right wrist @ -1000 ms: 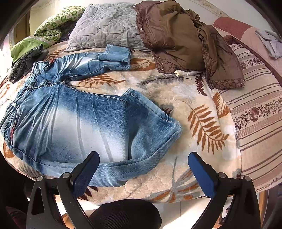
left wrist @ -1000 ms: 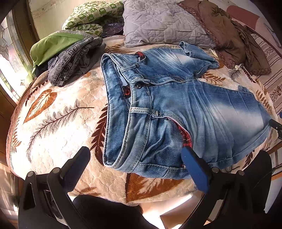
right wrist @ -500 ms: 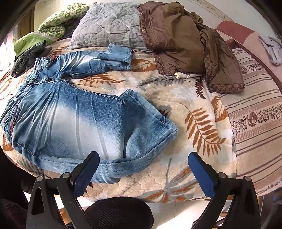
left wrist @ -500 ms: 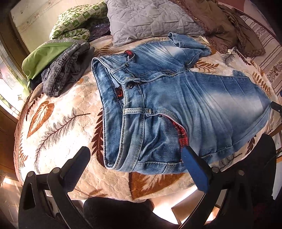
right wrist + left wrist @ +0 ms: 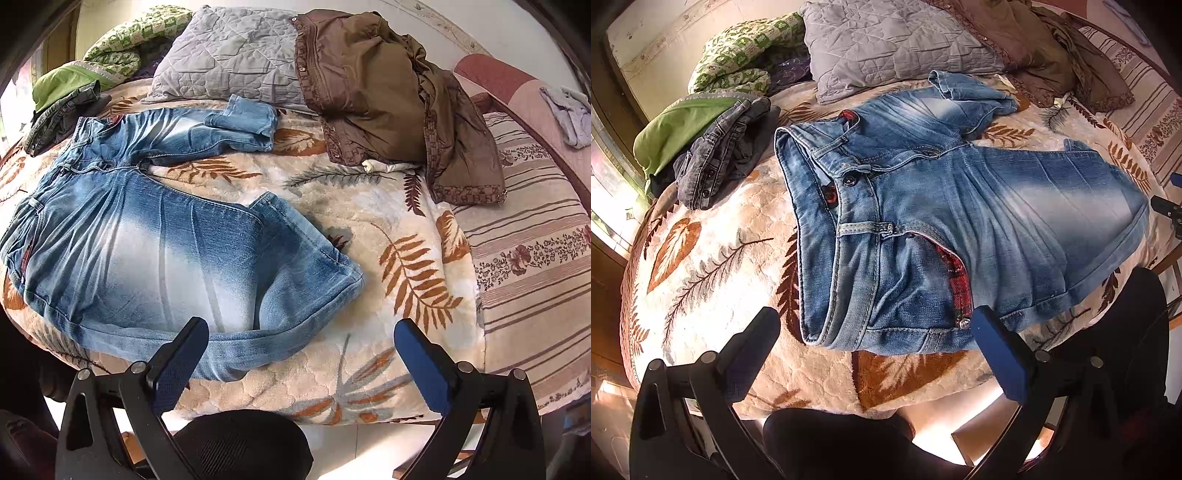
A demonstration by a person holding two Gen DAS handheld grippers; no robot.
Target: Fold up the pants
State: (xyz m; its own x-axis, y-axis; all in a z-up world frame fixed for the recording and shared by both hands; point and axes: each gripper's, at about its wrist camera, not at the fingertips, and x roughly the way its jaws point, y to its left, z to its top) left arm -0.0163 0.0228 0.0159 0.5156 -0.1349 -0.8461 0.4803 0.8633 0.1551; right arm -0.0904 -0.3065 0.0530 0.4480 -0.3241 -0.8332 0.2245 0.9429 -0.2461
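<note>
Blue faded jeans (image 5: 960, 221) lie spread on a leaf-patterned blanket (image 5: 713, 258) on the bed, waistband to the left, both legs doubled back on themselves. My left gripper (image 5: 875, 325) is open and empty, hovering just in front of the near waistband corner. In the right wrist view the jeans (image 5: 147, 251) fill the left half. My right gripper (image 5: 301, 332) is open and empty, its left finger (image 5: 181, 354) over the folded near leg's edge.
Dark grey jeans (image 5: 716, 162) and a green garment (image 5: 676, 129) lie at the back left. A grey quilted pillow (image 5: 229, 55) and a brown jacket (image 5: 384, 96) lie at the back. A striped sheet (image 5: 532, 266) covers the right side.
Both grippers have moved a little closer to the jeans and the bed's near edge. Both stay open. The jeans have not moved.
</note>
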